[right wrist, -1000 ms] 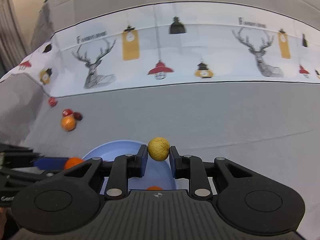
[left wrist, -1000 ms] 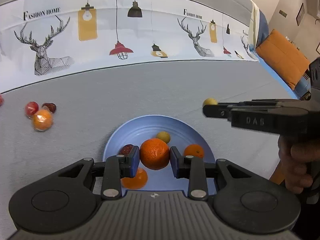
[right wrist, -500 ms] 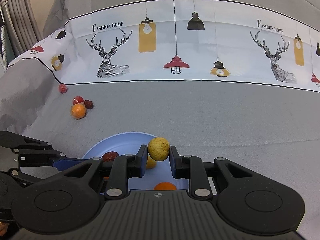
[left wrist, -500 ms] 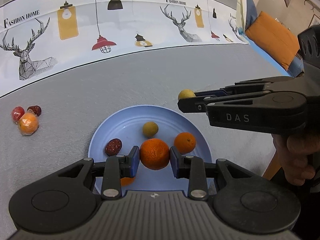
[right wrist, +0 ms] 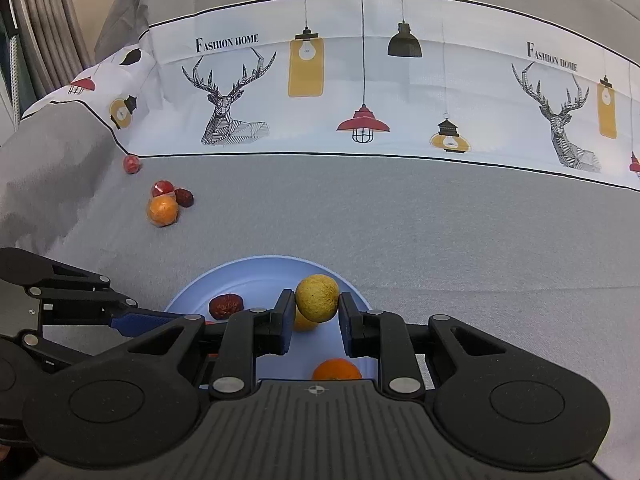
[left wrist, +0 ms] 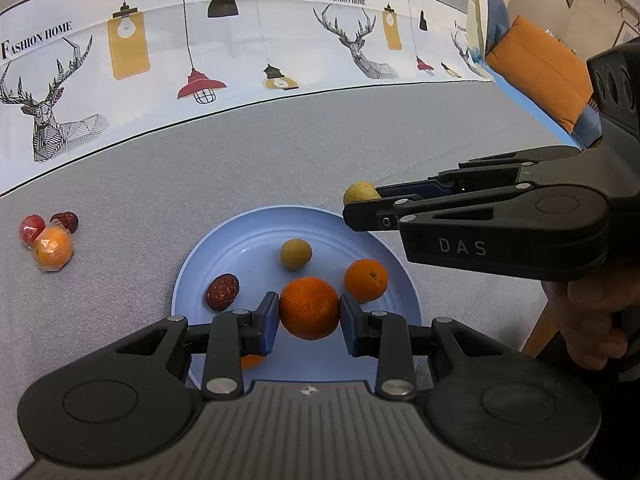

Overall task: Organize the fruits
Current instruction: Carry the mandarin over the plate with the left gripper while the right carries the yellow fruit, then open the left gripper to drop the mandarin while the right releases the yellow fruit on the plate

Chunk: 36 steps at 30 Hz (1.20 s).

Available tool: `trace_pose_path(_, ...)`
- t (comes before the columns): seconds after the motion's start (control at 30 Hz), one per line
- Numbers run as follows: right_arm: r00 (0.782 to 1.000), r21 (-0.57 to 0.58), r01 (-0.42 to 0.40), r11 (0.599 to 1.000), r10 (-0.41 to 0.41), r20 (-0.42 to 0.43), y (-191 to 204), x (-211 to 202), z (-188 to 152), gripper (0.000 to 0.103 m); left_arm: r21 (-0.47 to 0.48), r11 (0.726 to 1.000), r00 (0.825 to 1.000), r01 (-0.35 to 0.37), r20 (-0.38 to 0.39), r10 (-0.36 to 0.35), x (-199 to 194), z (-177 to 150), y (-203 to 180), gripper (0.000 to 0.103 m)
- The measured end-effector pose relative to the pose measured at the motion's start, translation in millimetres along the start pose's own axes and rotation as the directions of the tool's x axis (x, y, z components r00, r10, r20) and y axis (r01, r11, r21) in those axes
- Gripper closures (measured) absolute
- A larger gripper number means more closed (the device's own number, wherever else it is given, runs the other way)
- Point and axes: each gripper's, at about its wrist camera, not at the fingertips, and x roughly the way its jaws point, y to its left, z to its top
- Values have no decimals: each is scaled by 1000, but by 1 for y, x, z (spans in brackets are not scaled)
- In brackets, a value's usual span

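Grey surface point(left wrist: 280, 168), covered with a cloth. Blue plate point(left wrist: 256, 236): already loaded with an orange point(left wrist: 366, 280), a yellow fruit point(left wrist: 296, 254) and a date point(left wrist: 222, 292). Left gripper point(left wrist: 309, 316): jaws pinching a tangerine point(left wrist: 309, 307) above the plate. Right gripper point(right wrist: 316, 312): jaws pinching a lemon point(right wrist: 317, 298) over the plate rim. Both not yet released. Left to collect: wrapped fruits point(right wrist: 163, 210) well apart at left.

Left gripper point(left wrist: 309, 316) clamps an orange point(left wrist: 309, 307) (bright-skinned) above the blue plate point(left wrist: 224, 248).
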Motion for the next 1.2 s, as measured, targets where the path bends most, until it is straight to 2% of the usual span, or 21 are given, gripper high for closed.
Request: trace_pose_path(1.2, 999, -39, -13, 999, 12, -33, 5, 6, -2, 79, 16, 1000, 1000, 9, -9, -9, 5, -2, -5, 67)
